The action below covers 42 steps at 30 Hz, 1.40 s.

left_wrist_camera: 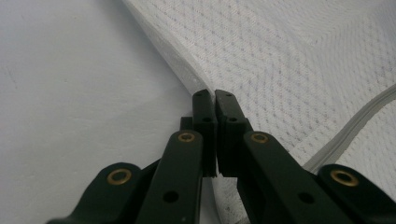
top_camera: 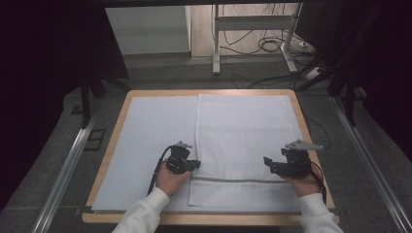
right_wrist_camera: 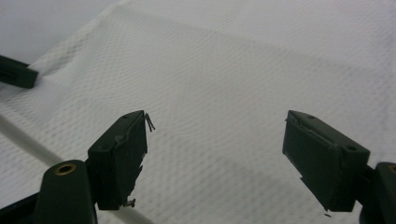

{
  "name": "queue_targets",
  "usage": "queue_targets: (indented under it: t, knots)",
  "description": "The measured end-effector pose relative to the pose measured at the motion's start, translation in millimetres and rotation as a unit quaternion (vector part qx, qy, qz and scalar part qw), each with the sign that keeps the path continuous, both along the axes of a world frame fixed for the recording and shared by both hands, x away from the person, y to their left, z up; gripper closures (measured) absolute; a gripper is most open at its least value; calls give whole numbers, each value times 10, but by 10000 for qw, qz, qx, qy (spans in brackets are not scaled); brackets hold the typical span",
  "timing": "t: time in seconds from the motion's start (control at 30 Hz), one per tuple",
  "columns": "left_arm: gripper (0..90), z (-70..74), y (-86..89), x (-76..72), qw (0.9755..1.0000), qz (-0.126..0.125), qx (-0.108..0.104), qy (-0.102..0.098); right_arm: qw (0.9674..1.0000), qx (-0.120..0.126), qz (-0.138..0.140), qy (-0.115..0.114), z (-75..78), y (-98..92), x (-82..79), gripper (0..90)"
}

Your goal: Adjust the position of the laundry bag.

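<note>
Towel count: 1, on 1 white mat. Your L gripper pinches its left edge; R gripper jaws wide apart over the cloth.

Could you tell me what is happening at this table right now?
A person is working on a white towel spread over a pale mat on the table, with a gripper in each hand. The left gripper has shut at the towel's left edge, near the grey stripe; whether any cloth is caught between the jaws is hard to tell. The right gripper is open, its jaws spread over the towel's surface near its right side, gripping nothing yet.
</note>
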<state>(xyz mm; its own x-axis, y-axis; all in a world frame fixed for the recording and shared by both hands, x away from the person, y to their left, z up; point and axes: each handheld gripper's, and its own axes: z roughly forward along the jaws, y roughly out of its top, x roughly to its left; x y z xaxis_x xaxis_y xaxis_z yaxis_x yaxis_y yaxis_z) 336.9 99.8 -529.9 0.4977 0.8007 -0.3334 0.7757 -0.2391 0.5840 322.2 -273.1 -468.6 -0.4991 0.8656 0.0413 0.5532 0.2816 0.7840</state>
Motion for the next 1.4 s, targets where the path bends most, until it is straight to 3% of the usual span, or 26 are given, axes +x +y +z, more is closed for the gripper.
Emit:
queue_targets:
  t: [0.3, 0.6, 0.8, 1.03, 1.4]
  knots:
    - [890, -14, -2, 3, 10000, 20, -36, -6, 9986, -83, -520, 68, 21, -386, 101, 315]
    - [890, -14, 6, -1, 10000, -3, -16, -24, 9959, -204, -763, 443, -33, -580, 204, 338]
    - [890, -12, 7, 2, 10000, -19, -27, -2, 9932, -395, -900, 631, -87, -656, 229, 367]
    - [890, -7, 14, 1, 10000, -29, -53, 7, 9881, -524, -1027, 1019, -198, -734, 294, 384]
    - [889, -1, 16, 3, 10000, -53, -57, 7, 9851, -562, -1074, 1220, -284, -760, 321, 386]
